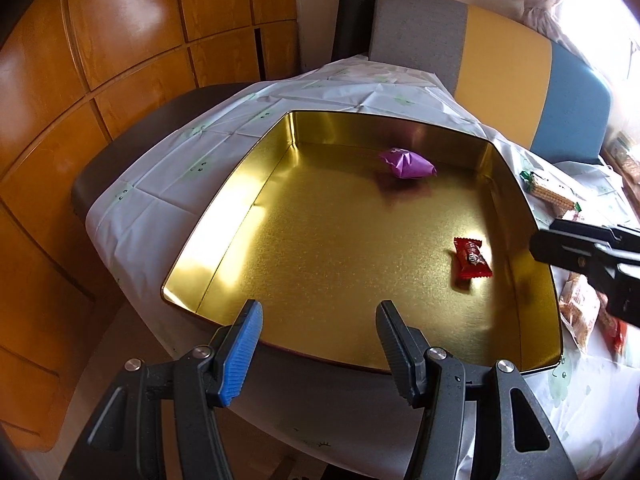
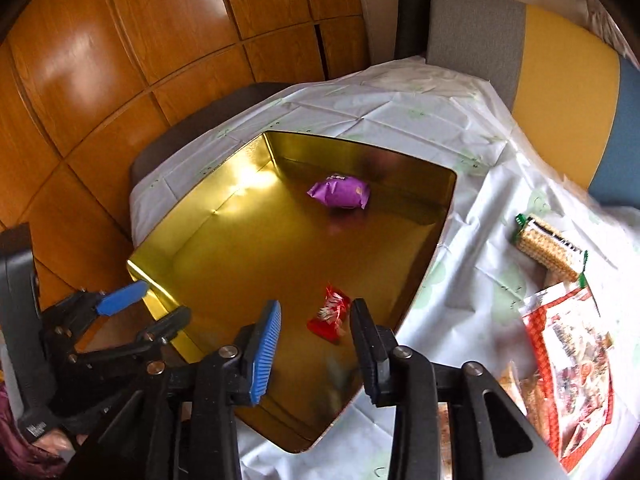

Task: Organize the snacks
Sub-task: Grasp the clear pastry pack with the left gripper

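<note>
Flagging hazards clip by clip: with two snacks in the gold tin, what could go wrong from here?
1. The gold metal tin overhangs the table's near edge; a knock could tip it.
2. The open right gripper hangs just above the red wrapped candy and may drag it.
3. The left gripper sits close, risking collision.

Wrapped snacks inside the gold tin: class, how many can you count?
2. A purple snack lies near the tin's far wall; a red snack lies near its right wall. None seem hidden.
</note>
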Motion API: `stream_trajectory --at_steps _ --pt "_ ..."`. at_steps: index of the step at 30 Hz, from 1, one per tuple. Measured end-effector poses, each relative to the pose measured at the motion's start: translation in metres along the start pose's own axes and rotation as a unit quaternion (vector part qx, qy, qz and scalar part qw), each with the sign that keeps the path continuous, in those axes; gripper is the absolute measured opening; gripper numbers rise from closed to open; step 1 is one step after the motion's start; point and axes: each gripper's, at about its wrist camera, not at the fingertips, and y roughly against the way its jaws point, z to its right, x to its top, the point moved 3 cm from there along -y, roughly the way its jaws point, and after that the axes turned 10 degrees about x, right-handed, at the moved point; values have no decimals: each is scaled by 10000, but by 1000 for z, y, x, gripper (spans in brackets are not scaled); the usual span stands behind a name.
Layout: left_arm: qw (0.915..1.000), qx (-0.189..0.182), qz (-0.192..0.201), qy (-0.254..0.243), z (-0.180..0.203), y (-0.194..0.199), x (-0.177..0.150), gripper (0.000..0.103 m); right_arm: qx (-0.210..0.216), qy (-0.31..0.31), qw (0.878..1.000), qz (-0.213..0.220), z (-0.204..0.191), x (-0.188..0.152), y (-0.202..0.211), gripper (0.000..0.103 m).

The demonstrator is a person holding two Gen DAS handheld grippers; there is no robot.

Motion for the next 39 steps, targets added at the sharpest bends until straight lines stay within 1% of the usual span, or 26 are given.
stream_trajectory --at_steps 3,7,12,18,23,26,29,33,35,39 --pt "10000 -1 65 -71 5 2 1 60 -113 5 9999 79 6 -6 5 36" --pt "9996 -80 128 -222 17 7 2 60 -350 -103 9990 255 20 -15 23 36" --pt "9980 -244 275 -510 36 18 4 60 -972 20 9946 373 32 -30 46 36" --pt "9950 -442 396 -805 61 31 4 60 -1360 103 9902 303 51 -50 64 36" --pt "9900 -683 518 -1123 84 44 2 60 -1588 68 9871 191 68 -68 75 36" --pt "9855 -857 578 -1347 101 53 1 60 -1751 75 9844 146 78 -76 81 36" --pt "9809 -951 647 -1566 117 60 -1 60 -1878 74 9821 97 86 -83 88 36" --pt "9731 -1164 693 -1862 141 66 -4 60 -2014 67 9795 7 101 -92 98 36" --pt "9670 -1298 700 -2079 154 68 -7 60 -2078 36 9782 -55 112 -97 105 36" --pt "9544 -1466 746 -2490 181 72 -12 66 -2272 -249 9735 -93 143 -107 119 38"
